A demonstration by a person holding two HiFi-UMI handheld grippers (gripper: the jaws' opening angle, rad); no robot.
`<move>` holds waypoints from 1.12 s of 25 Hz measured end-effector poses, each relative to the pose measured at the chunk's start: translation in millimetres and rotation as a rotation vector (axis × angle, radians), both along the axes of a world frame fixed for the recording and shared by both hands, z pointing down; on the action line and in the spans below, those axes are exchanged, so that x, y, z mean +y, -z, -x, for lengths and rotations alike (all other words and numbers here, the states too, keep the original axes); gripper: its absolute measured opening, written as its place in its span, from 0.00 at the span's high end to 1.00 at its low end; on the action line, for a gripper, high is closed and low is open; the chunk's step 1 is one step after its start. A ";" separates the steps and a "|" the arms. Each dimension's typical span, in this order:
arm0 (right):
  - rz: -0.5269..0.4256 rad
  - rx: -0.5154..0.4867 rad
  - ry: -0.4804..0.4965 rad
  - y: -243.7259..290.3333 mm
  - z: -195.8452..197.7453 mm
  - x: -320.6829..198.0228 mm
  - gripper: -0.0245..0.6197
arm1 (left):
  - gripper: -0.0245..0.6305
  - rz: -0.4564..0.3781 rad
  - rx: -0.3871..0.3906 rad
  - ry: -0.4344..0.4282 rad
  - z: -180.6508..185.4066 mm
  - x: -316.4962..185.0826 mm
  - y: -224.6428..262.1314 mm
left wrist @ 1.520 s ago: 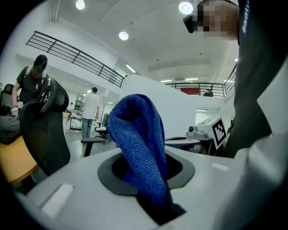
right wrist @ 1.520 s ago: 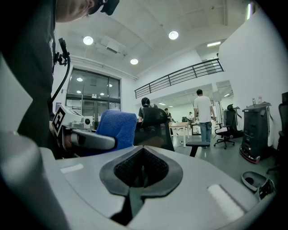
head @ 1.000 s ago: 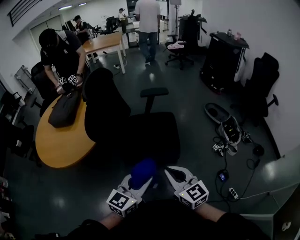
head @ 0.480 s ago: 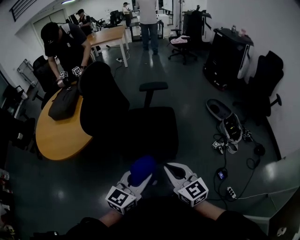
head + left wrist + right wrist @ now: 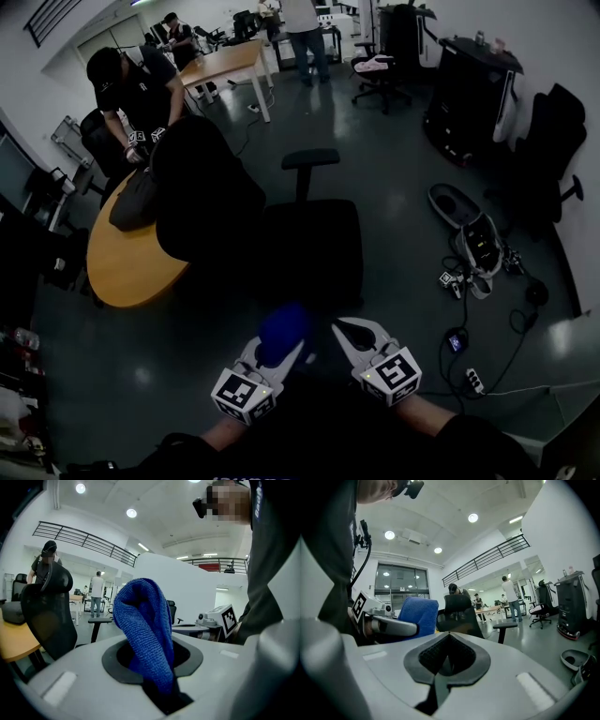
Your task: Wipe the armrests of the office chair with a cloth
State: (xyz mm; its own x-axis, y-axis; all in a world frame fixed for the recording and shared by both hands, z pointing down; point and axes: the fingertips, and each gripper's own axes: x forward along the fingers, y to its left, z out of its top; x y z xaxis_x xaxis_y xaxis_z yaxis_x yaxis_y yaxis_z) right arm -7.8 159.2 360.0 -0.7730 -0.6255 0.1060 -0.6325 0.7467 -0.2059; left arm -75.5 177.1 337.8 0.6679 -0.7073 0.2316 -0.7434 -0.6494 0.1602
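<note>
A black office chair (image 5: 281, 234) stands ahead of me, its back (image 5: 202, 192) at the left. One armrest (image 5: 310, 158) shows on its far side; the near one is hidden. My left gripper (image 5: 281, 349) is shut on a blue cloth (image 5: 284, 332), which bulges out of the jaws (image 5: 143, 634). My right gripper (image 5: 354, 337) is beside it, shut with nothing in it (image 5: 446, 660). Both are held low in front of my body, short of the chair seat. The cloth also shows at the left in the right gripper view (image 5: 417, 616).
A round wooden table (image 5: 127, 258) with a dark bag (image 5: 134, 199) stands left of the chair; a person (image 5: 136, 89) leans over it. Gear and cables (image 5: 473, 248) lie on the floor at the right. Other chairs (image 5: 553, 159) and people stand farther off.
My head view has drifted slightly, so the chair sits a little higher and nearer in the frame. Both grippers keep their hold and place.
</note>
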 end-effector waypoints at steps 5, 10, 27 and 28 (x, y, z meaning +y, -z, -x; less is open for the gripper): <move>0.019 -0.012 -0.026 -7.2 -14.7 -12.3 0.95 | 0.77 0.015 -0.006 0.001 -7.8 -13.6 -3.2; 0.032 0.012 -0.039 -17.9 -12.8 -38.7 0.95 | 0.77 0.018 0.007 -0.018 -5.8 -44.9 -9.1; 0.092 0.133 -0.145 -21.2 91.0 -207.2 0.95 | 0.77 -0.061 0.085 -0.114 101.6 -246.0 3.1; 0.094 0.137 -0.157 -20.0 95.8 -214.9 0.95 | 0.77 -0.055 0.094 -0.124 104.5 -252.5 3.1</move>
